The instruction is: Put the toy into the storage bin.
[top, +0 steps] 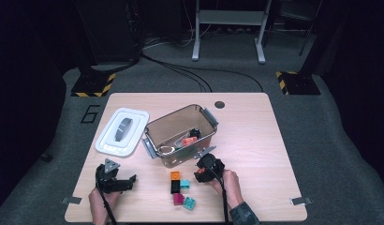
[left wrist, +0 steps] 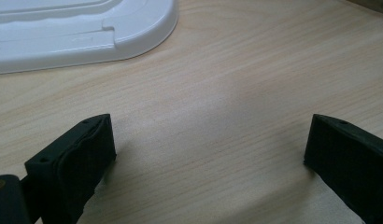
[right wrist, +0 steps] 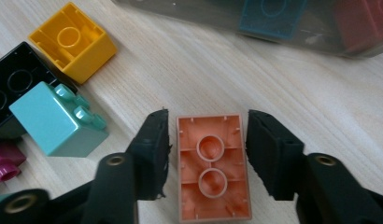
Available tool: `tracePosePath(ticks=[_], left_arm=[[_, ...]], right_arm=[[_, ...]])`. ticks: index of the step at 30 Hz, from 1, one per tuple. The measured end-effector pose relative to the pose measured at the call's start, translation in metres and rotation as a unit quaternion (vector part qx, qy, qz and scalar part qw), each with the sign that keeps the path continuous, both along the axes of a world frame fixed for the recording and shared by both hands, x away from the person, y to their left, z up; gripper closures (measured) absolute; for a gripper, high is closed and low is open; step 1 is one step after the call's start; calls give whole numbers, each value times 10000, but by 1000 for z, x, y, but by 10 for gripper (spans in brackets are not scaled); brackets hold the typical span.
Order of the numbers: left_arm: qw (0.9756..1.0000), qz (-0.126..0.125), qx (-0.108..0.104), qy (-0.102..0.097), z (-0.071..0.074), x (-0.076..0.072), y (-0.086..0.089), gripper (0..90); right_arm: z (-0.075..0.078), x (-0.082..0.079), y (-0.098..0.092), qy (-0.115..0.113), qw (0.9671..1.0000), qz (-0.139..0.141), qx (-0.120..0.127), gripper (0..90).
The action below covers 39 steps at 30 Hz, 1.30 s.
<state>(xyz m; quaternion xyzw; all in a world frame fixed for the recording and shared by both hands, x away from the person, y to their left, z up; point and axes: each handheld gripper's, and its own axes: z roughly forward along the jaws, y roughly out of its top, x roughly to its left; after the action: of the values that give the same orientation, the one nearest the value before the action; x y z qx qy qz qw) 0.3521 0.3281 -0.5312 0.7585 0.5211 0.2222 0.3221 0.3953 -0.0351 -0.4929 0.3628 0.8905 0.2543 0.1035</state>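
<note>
Some blocks already in bin (top: 158,130); five left on counter (top: 255,140). Right gripper (right wrist: 206,149) fingers straddle orange block (right wrist: 213,168), not yet pinching. Left gripper (left wrist: 208,154) open, idle.

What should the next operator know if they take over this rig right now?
Left gripper: open, nothing between its jaws, low over bare table near the white lid.
Right gripper: jaws either side of the orange brick, which lies underside up; narrow gaps show, so treat it as not yet gripped.
Done: lid off the clear bin; some bricks already inside.
Left: the orange brick plus the yellow, black, light teal and magenta bricks beside it.
</note>
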Motion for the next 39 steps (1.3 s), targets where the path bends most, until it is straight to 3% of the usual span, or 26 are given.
tracePosePath(ticks=[3, 7, 16, 25, 39], left_arm=[[10000, 14, -7, -36, -1, 0, 0, 17], [10000, 18, -12, -37, -1, 0, 0, 17], [10000, 18, -21, -38, -1, 0, 0, 17], [10000, 20, -22, -37, -1, 0, 0, 16], [10000, 20, -21, -37, -1, 0, 0, 17]], right_arm=[[0, 0, -1, 7, 10000, -3, -1, 571], [1, 1, -4, 24, 10000, -77, 21, 581], [11, 4, -24, -146, 9987, -292, 382, 584], [15, 11, -50, -239, 9953, -652, 669, 584], [24, 24, -82, -437, 9894, -1100, 846, 585]])
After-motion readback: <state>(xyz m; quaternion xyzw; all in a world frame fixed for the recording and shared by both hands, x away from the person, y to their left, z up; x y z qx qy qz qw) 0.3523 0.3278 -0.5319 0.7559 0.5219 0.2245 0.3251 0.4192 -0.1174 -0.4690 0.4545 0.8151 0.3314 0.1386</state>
